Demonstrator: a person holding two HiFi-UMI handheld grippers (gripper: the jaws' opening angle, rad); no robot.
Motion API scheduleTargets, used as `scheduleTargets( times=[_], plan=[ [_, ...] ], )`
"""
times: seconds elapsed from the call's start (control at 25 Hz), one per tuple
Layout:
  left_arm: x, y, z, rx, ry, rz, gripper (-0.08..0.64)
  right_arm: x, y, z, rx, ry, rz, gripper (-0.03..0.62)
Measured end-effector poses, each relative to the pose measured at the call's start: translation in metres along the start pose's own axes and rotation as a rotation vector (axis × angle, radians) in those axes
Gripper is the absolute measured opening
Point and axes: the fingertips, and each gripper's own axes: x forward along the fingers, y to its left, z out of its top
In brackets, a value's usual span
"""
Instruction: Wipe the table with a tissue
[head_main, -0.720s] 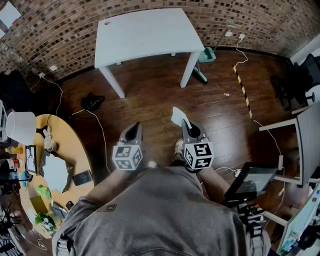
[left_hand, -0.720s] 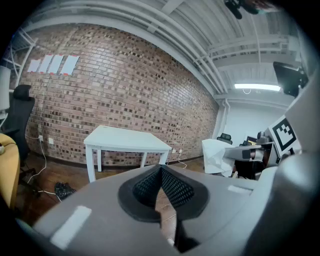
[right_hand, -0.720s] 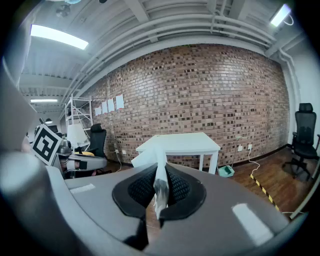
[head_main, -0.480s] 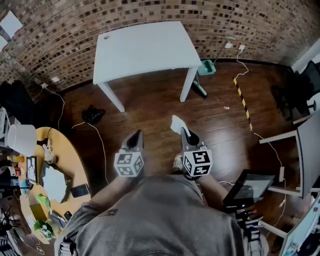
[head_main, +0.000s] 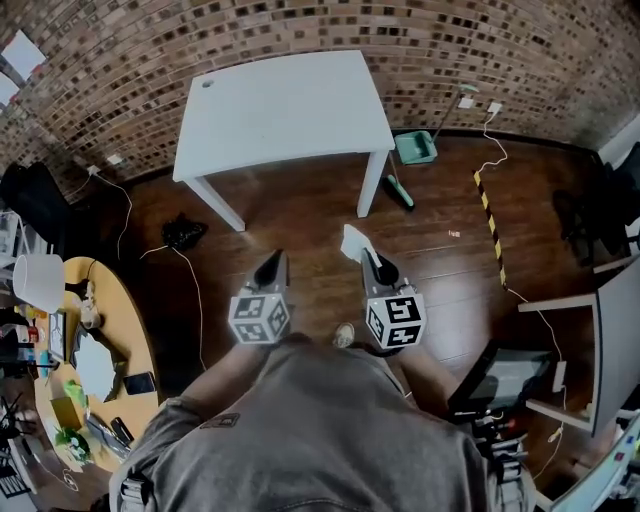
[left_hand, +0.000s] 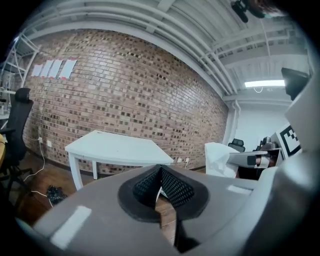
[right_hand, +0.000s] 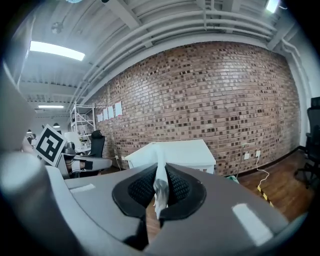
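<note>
**Holding the tissue (head_main: 352, 240) short of the table (head_main: 280, 105)**

The right gripper (head_main: 368, 252) has its jaws pressed onto the white tissue. In the right gripper view a crumpled strip stands upright between the pads, and its free end rises above the tips.

The left gripper (head_main: 272, 264) is closed pad against pad with nothing between. It sits level with the right gripper and near it, at centre frame in the head view.

The white table fills the upper centre of the head view, against the brick wall (head_main: 480, 40). It is well apart from both grippers, with bare wooden floor (head_main: 300, 215) between. It lies straight ahead along both jaw axes, with its long side running across the frame. The loaded right gripper lines up with the table's right end.

Wiping has not begun. The next move probably calls for closing that gap, then lowering the tissue flat onto the top.
</note>
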Motion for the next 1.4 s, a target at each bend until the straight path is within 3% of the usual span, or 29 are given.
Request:
scheduleTargets(
  times=[0.28, 0.8, 1.4],
  plan=[
    [0.043, -0.020, 0.011, 0.006, 0.029, 0.020, 0.002, 0.021, -0.040, 0.012, 0.037, 0.004, 0.026, 0.023],
    [0.145, -0.007, 0.032, -0.013, 0.053, -0.022, 0.002, 0.094, -0.092, 0.034, 0.040, 0.039, -0.011, 0.023],
    [0.247, 0.064, 0.068, -0.024, 0.053, -0.051, 0.002, 0.215, -0.107, 0.066, 0.016, 0.068, -0.060, 0.023]
  ],
)
